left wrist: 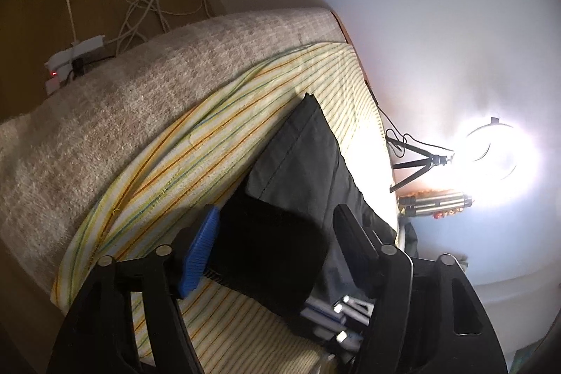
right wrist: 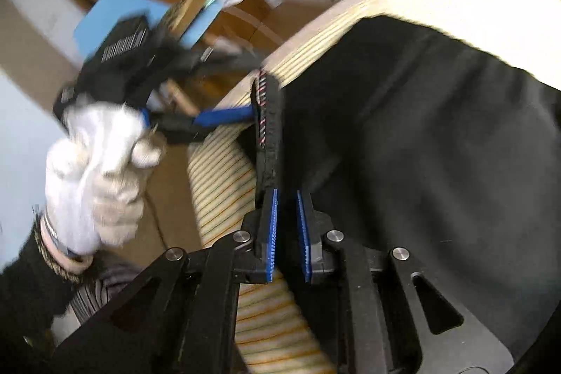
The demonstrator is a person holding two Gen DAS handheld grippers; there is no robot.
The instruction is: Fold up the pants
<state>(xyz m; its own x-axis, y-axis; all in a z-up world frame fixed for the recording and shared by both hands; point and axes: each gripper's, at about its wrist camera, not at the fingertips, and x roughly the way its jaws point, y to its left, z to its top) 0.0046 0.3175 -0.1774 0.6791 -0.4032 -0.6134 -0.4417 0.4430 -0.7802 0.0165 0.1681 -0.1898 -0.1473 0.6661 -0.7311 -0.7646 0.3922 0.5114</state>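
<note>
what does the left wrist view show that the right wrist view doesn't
Only the left wrist view: a grey checked blanket, white cables on the floor, a bright ring light on a small tripod, and the left gripper open around dark cloth.

Only the right wrist view: a white-gloved hand, the pants' waistband and the right gripper, its fingers nearly shut at the waistband.

Both: the dark pants on the striped sheet.

Blurred gloved hand (right wrist: pixel 94 177); pants (right wrist: pixel 438 146) cut off at right edge.
</note>
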